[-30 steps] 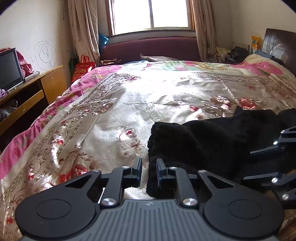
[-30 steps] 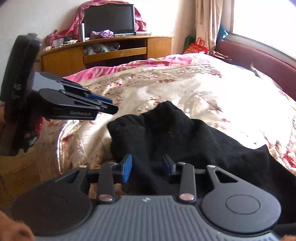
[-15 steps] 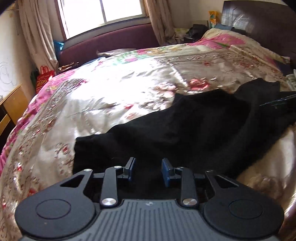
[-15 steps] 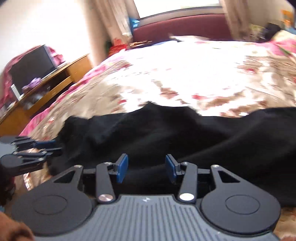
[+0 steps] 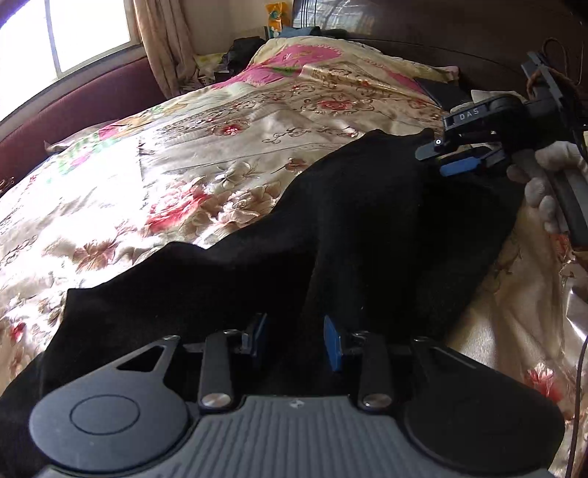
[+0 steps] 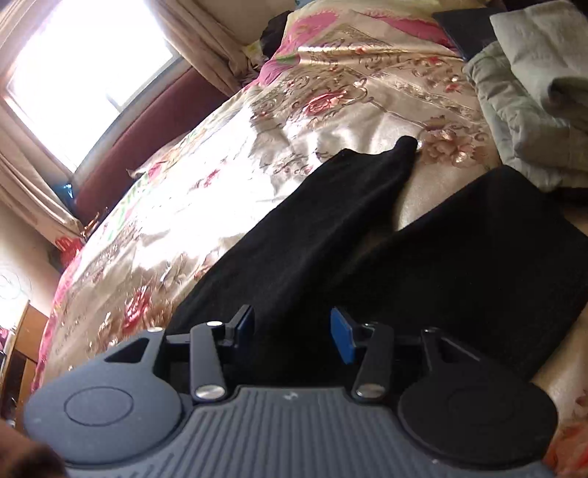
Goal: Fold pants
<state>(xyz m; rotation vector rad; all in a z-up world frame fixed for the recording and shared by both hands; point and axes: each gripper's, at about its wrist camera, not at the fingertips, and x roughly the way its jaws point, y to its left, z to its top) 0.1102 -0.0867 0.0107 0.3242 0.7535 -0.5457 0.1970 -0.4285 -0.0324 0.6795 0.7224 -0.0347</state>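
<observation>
Black pants (image 5: 349, 235) lie stretched across a floral bedspread (image 5: 183, 154). In the left wrist view my left gripper (image 5: 296, 340) is open, low over the near end of the pants, jaws apart with black cloth between and below them. My right gripper (image 5: 441, 158) shows at the far right, held by a gloved hand, over the far part of the pants. In the right wrist view the two pant legs (image 6: 330, 206) spread apart in a V, with bedspread (image 6: 422, 191) between them. My right gripper (image 6: 292, 332) is open just above the cloth.
Folded grey-green bedding (image 6: 533, 95) lies at the right beyond the leg ends. A dark headboard (image 5: 441, 33) stands behind the pillows. A window (image 5: 55, 36) and maroon bench (image 5: 73, 103) lie beyond the far side of the bed.
Both grippers have swung to the right along the bed, toward the headboard. The pants, bunched a second ago, now lie stretched out with the legs spread. Both jaws stand wider open.
</observation>
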